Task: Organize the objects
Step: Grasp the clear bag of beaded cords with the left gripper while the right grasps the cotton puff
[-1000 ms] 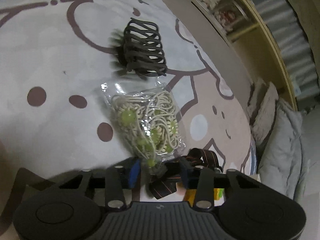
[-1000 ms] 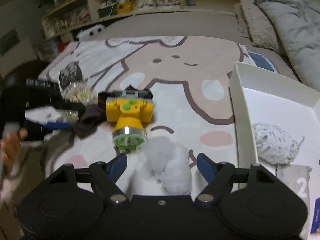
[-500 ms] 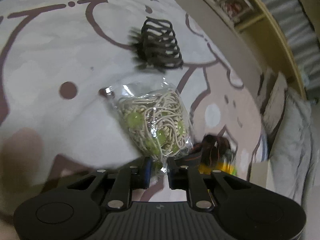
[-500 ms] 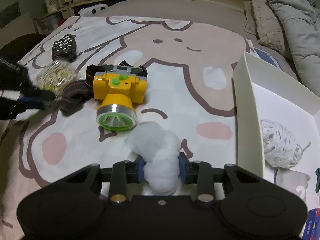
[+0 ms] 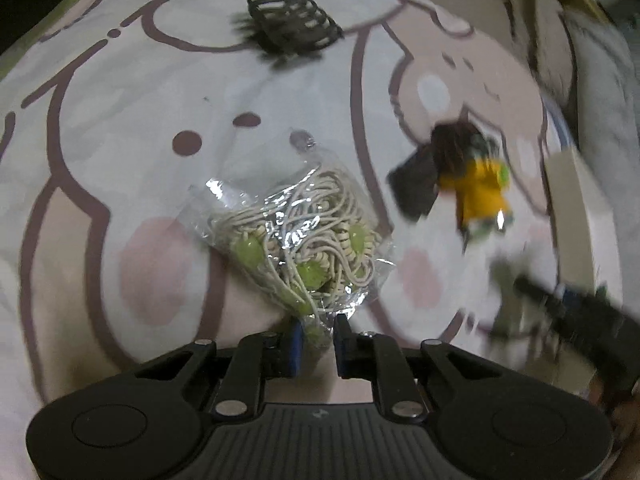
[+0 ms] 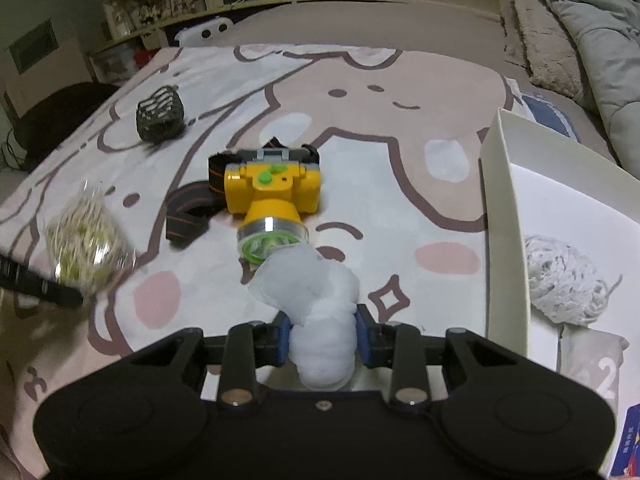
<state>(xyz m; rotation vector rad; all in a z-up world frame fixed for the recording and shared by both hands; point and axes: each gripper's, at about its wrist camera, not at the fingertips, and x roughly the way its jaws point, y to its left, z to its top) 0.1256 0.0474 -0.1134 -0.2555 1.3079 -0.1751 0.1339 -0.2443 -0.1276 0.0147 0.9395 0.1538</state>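
Legibly, only a large "2" shows, printed on a grey pouch [image 6: 592, 364] in the white box [image 6: 502, 216], beside a ball of pale yarn [image 6: 562, 280]. Right gripper [image 6: 322, 334] is clamped on a white wad of soft wrap [image 6: 316, 300] just in front of the yellow headlamp [image 6: 272, 196], whose dark strap [image 6: 188, 216] curls to its left. Left gripper [image 5: 316, 344] pinches the corner of a clear bag of cream cord with green beads [image 5: 304, 236], above the cartoon blanket [image 5: 120, 128]. A dark hair claw [image 5: 292, 20] lies farther off, well apart.
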